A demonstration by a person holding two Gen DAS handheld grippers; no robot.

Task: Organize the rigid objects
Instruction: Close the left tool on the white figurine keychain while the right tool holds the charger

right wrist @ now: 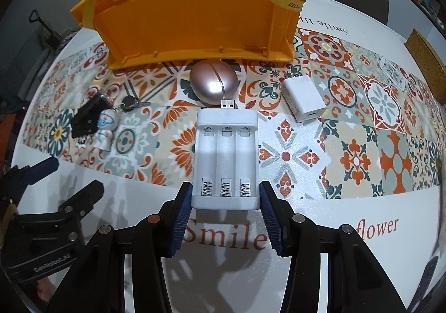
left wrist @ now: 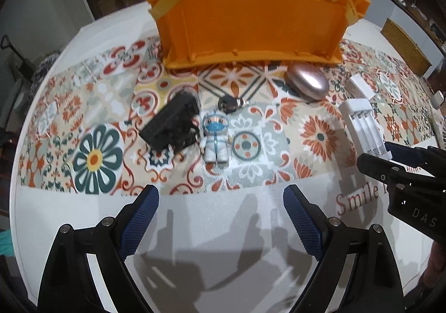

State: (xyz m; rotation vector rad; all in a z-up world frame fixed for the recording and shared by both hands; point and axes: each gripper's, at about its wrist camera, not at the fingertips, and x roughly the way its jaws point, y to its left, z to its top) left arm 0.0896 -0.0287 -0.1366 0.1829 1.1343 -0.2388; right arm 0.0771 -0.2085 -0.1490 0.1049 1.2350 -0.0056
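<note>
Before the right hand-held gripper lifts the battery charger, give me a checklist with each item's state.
1. Right hand-held gripper straddles the charger, a pad on each side of its near end: ok.
2. Firm clamp on the charger: cannot tell; the pads look to touch it, but pressure is not visible.
3. Charger slots free of batteries: ok, all three are bare.
4. USB plug clear of the pink egg-shaped case: cannot tell; they overlap in the right wrist view.
5. Left hand-held gripper out of the way: ok, open over bare cloth nearer the figurine.
6. Orange bin upright with room inside: cannot tell; only its outer wall shows.
</note>
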